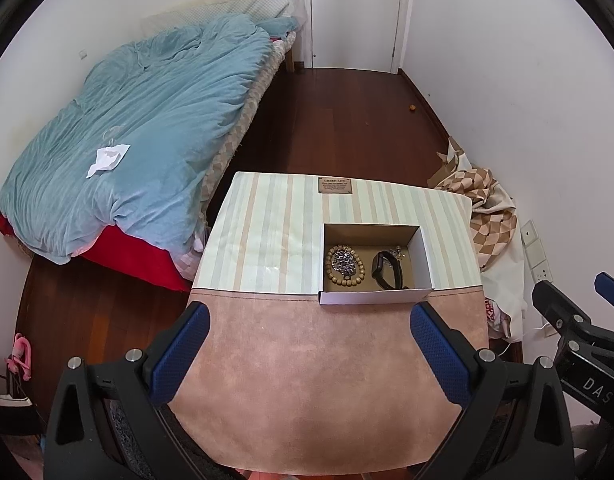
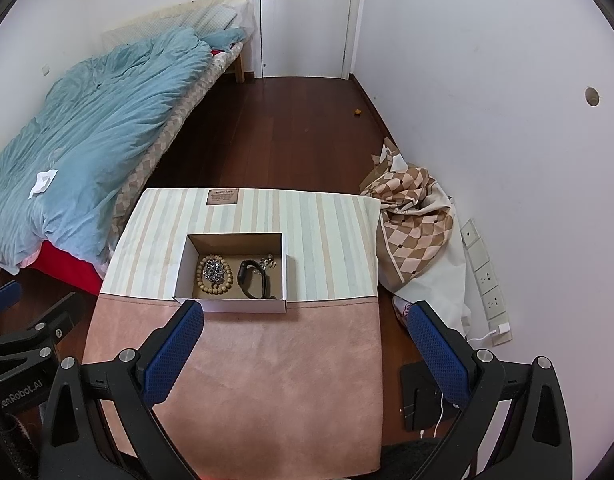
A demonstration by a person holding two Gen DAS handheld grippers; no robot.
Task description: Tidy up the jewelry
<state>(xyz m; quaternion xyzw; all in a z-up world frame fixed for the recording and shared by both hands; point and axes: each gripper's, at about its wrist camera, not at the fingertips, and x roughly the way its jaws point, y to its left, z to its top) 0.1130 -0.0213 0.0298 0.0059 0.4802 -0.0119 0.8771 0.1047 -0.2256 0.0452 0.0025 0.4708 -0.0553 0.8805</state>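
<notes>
An open white cardboard box (image 1: 377,297) (image 2: 231,305) stands on the table at the seam between the striped and pink cloth. Inside lie a wooden bead bracelet (image 1: 331,270) (image 2: 201,276) around a silver chain bundle (image 1: 344,261) (image 2: 213,270), a black watch (image 1: 384,270) (image 2: 251,278) and a small metal piece (image 1: 397,254) (image 2: 268,261). My left gripper (image 1: 310,316) is open and empty, held above the pink cloth just short of the box. My right gripper (image 2: 306,316) is open and empty, to the right of the left one, over the pink cloth near the box front.
The small table (image 1: 267,380) (image 2: 327,240) has a striped far half and a pink near half. A bed with a blue duvet (image 1: 139,128) (image 2: 87,120) stands left. A checkered cloth pile (image 1: 491,216) (image 2: 415,220) lies right by the wall. A white door (image 1: 355,12) is at the back.
</notes>
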